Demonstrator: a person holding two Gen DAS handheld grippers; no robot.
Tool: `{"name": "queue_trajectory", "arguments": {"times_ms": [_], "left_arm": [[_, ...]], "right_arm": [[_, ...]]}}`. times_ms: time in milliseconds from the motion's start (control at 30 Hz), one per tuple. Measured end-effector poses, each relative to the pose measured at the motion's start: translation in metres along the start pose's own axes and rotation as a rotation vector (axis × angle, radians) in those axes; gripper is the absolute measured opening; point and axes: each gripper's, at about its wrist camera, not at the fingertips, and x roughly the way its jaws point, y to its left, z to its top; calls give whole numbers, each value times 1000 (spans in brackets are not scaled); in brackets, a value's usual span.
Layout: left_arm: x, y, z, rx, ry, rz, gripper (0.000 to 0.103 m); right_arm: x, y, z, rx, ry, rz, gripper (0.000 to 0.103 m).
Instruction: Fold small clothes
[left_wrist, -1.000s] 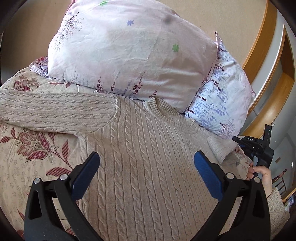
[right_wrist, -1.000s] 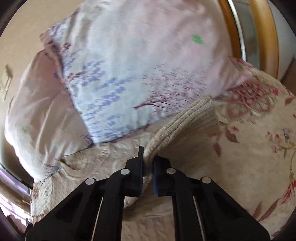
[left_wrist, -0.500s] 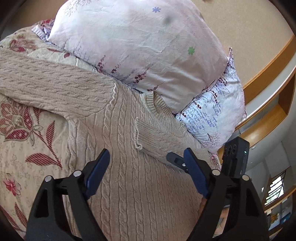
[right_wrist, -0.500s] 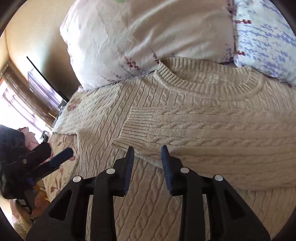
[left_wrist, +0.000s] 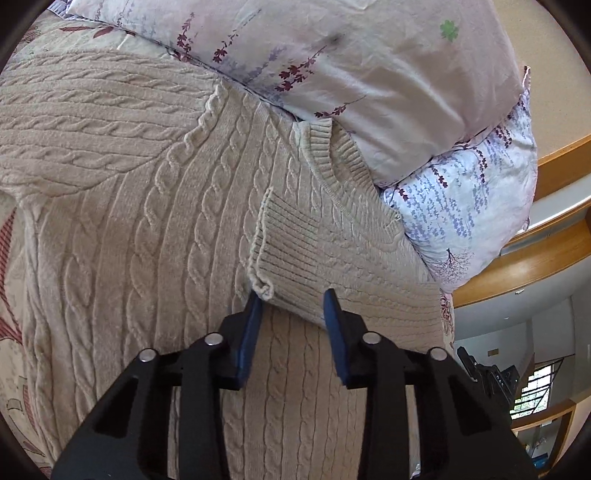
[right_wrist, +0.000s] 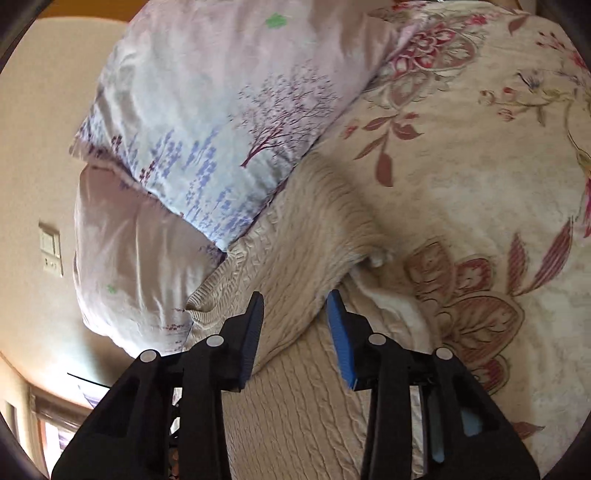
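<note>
Floral bedspread: sweater flat, folded sleeve cuff just ahead of closing, still-apart left gripper; right gripper parted, empty.

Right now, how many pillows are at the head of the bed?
2: a pink floral pillow above the sweater collar, and a pale blue one beside it. Others may be hidden.

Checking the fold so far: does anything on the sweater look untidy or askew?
The folded sleeve lies slanted across the sweater, and its cuff corner curls up beside the left hand-held gripper.
</note>
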Motion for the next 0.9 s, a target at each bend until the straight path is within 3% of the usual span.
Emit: {"name": "queue_trajectory", "arguments": {"times_ms": [133,233,267,300,367,433,533,667,767,900], "left_arm": [[10,-3,11,-4,-2,19,10],[14,-16,23,54,-27,40,8],[12,-21,27,79,-40,44,8],[9,-25,33,103,-60,47,7],[-1,-32,43,137,-108,39,7],[-13,-34,50,161,-153,34,7],[-18,-27,53,206,-182,87,7],[-4,-2,48,185,-122,145,7],[2,12,44,164,-98,147,8],[-4,12,41,175,-103,140,18]], "right_arm": [[12,-9,5,37,15,0,34],[18,-9,12,47,5,-5,34],[19,-10,14,44,-3,-20,29],[23,-8,16,35,-20,-43,14],[25,-9,15,21,-36,-73,9],[25,-4,9,-2,-52,-52,8],[29,6,0,-62,-55,-40,8],[40,5,-11,-89,-16,-101,8],[42,7,-16,-121,-1,-140,8],[30,22,-24,-174,37,-144,14]]}}
